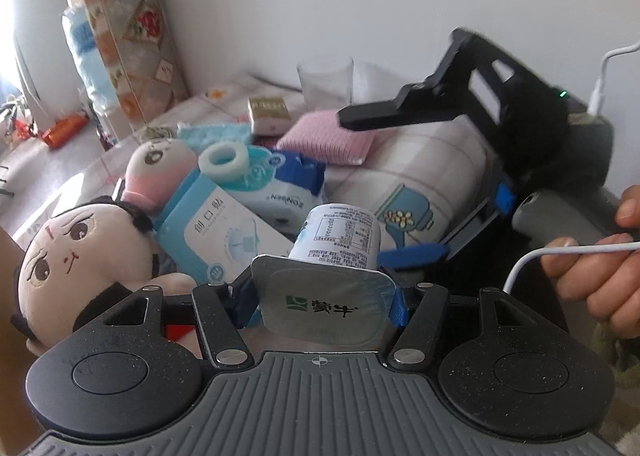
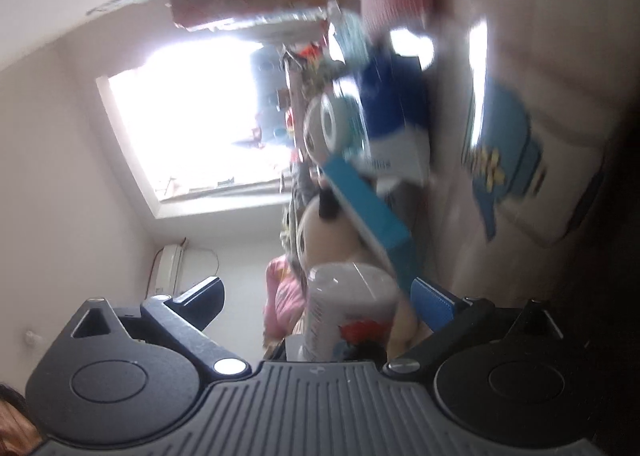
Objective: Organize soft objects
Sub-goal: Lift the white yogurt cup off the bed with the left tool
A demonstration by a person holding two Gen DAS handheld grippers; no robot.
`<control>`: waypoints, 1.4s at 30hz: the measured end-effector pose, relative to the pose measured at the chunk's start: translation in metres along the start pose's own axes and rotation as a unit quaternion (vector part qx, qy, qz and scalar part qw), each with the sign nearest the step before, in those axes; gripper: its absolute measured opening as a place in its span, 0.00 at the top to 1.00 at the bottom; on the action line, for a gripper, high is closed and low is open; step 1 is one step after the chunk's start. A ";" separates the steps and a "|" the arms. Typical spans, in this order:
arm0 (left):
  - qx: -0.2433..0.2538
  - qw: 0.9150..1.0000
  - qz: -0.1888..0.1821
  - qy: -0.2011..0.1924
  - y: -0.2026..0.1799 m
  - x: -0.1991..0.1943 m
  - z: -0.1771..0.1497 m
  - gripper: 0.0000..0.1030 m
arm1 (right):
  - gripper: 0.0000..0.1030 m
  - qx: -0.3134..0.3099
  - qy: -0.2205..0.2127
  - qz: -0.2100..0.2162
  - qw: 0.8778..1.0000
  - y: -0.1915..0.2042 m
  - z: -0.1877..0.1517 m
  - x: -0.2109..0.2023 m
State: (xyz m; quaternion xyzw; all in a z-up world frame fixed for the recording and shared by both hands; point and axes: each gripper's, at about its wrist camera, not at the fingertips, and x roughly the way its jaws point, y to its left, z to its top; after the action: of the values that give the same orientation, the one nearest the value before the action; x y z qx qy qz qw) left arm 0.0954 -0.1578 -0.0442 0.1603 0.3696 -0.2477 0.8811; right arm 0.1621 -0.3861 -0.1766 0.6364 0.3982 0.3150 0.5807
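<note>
We see a cluttered surface (image 1: pixel 224 96) under a patterned cloth, against a pale wall. On it lie a plush doll (image 1: pixel 68 252), a blue plaster box (image 1: pixel 224 236), a wet-wipes pack (image 1: pixel 280 184), a tape roll (image 1: pixel 224 160) and a pink sponge (image 1: pixel 324 136) — all crowded together. The left gripper (image 1: pixel 320 296) is clamped on a yogurt cup (image 1: pixel 336 240), foil lid toward the camera. The right gripper (image 1: pixel 394 186) stands wide apart, holding nothing. In its blurred, rolled view a bright window (image 2: pixel 192 128) and an air conditioner (image 2: pixel 168 268) show.

1. Your right wrist view is motion-blurred; the blue box (image 2: pixel 366 212) shows no readable print.
2. The yogurt cup (image 1: pixel 340 240) hides your left gripper's (image 1: pixel 326 296) pads.
3. The picture's edge crops the plush doll (image 1: pixel 72 256).
</note>
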 end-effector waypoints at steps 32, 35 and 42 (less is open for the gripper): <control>0.080 0.994 0.030 0.071 -0.027 0.036 0.026 0.35 | 0.00 -0.086 -0.050 -0.048 0.994 0.014 0.005 -0.003; 0.066 0.996 0.034 0.056 -0.025 0.034 0.023 0.35 | 0.00 -0.092 -0.051 -0.051 0.993 0.017 0.005 -0.003; 0.049 0.997 0.055 0.007 -0.028 0.032 0.012 0.33 | 0.00 -0.098 -0.059 -0.058 0.992 0.020 0.005 -0.008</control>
State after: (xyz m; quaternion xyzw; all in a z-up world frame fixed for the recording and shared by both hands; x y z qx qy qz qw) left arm 0.1064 -0.1966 -0.0625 0.2251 0.3541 -0.2151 0.8819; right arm 0.1656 -0.3954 -0.1570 0.5697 0.3671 0.2799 0.6800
